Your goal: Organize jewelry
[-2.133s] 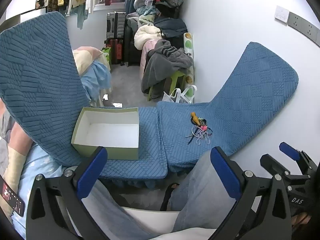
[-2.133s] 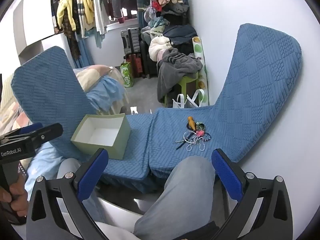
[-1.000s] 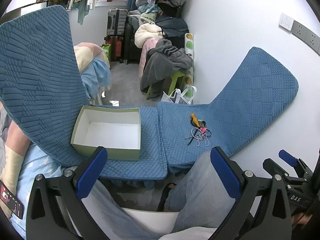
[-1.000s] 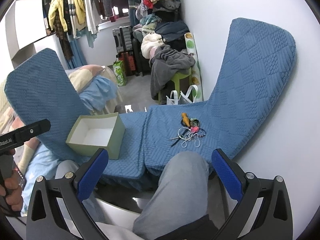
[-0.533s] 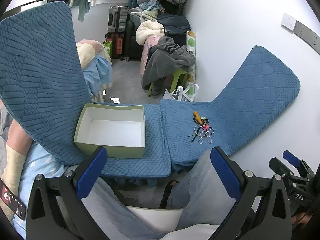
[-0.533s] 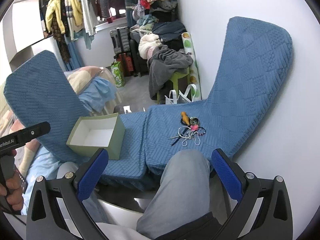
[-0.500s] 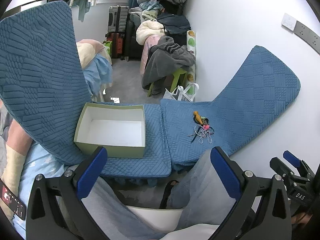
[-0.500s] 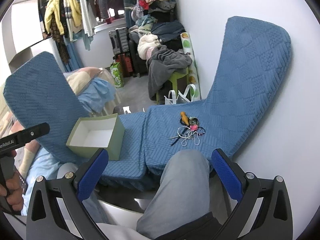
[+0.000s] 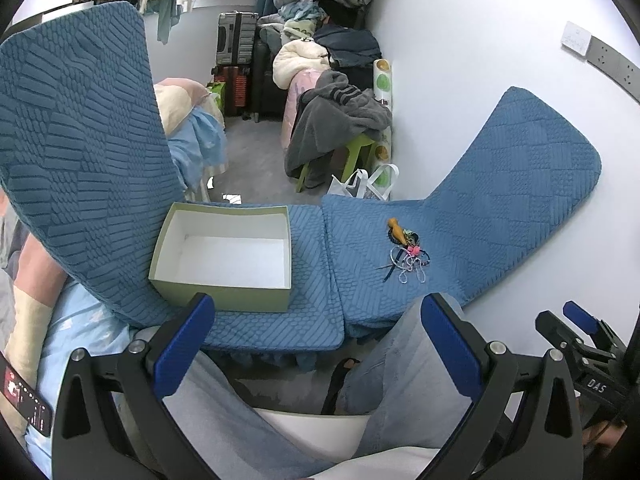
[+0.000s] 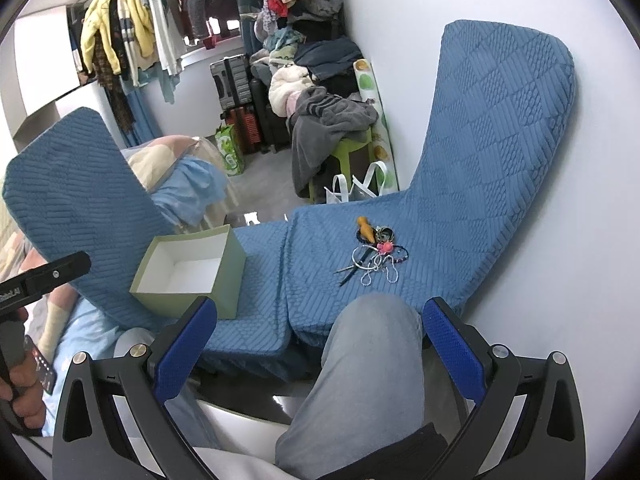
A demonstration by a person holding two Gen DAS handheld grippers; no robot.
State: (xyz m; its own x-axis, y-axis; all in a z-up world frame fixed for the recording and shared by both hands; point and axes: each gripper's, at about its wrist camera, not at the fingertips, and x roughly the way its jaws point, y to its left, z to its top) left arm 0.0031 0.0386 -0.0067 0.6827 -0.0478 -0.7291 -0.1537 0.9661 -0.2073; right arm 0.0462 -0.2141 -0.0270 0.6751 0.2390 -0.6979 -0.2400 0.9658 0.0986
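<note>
Both my grippers, left gripper (image 9: 316,340) and right gripper (image 10: 320,340), gape wide, empty. I'd take 1 piece from the jewelry pile (image 10: 374,254) at 12 o'clock, then carry it to the box (image 10: 188,272) at 10.

Even, bright indoor light; soft shadows, sharp focus centrally, strong fisheye bending and black vignette at corners.

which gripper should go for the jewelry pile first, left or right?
Right, probably. The jewelry pile lies almost dead ahead of the right gripper, open and empty. The left gripper faces the green box instead.
</note>
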